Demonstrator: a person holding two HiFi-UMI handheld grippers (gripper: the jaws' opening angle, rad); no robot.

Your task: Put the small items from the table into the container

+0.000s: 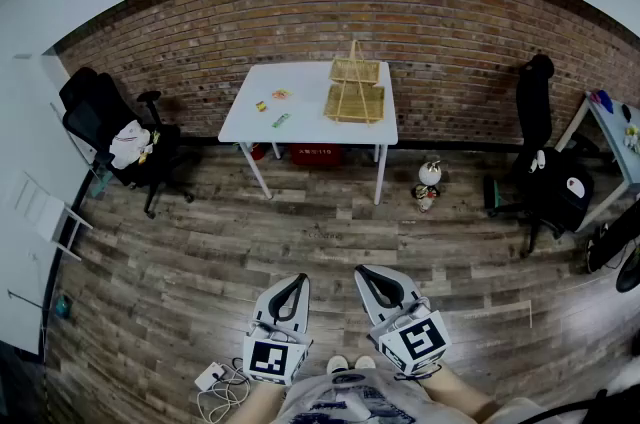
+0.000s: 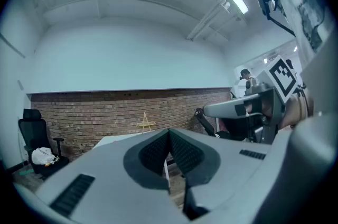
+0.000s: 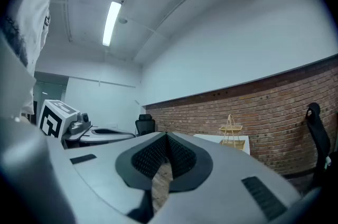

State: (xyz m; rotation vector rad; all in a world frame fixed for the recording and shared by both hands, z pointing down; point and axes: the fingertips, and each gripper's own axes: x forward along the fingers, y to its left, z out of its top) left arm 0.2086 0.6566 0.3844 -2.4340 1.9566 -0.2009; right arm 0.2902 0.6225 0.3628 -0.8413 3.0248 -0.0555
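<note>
Brick wall [image 1: 450, 32], distant table [image 1: 300, 102]; left tongs [image 1: 299, 279], right tongs [image 1: 363, 270] pressed together, apparently empty

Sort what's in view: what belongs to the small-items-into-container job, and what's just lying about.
Job: small items, wicker container, white table, left tool, right tool, both shut and empty.
Lying about: office chair by the left wall, red box under the table, floor cables.
</note>
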